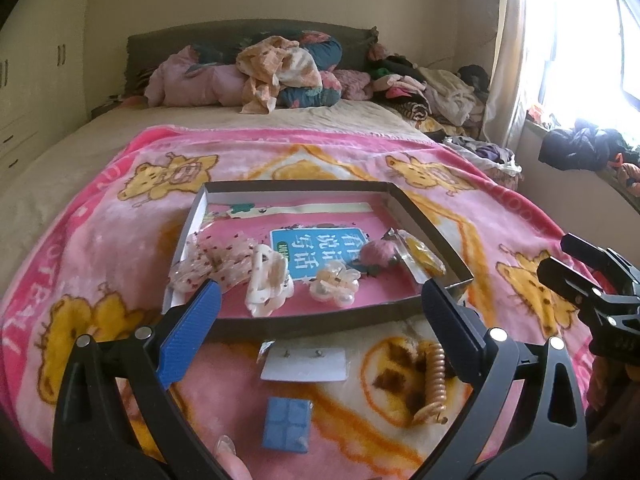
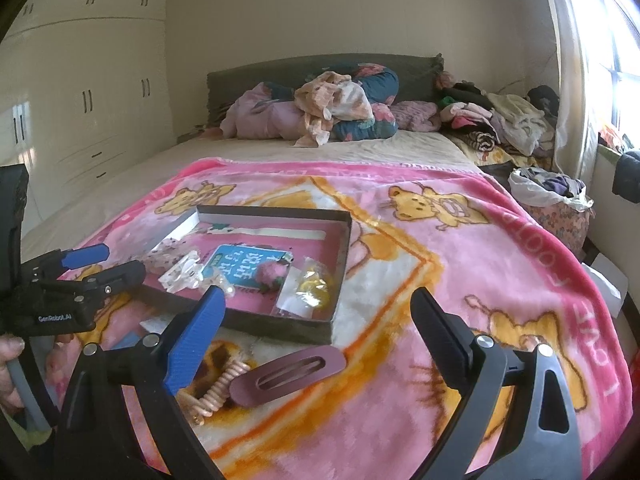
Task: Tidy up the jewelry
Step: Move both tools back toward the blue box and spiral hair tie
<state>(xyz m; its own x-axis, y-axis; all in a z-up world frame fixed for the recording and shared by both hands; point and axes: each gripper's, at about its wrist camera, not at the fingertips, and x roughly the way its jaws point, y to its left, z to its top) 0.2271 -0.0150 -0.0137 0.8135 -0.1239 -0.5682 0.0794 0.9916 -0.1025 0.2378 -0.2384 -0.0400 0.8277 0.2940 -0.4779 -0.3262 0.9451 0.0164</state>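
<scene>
Both grippers' jaws spread, empty; spiral hair tie [image 2: 218,394] half hidden behind finger.

The left gripper's [image 1: 320,308] near finger [image 1: 192,332] covers a corner of the shallow box [image 1: 304,320] and part of the spotted bow [image 1: 212,260]. Just behind its far finger, the spiral hair tie [image 1: 434,380] is half hidden. Under the right gripper [image 2: 316,340], its blue finger [image 2: 196,344] hides one end of that tie. The earring card's [image 1: 306,364] studs are too small to make out. The window [image 1: 580,32] is blown out white.
</scene>
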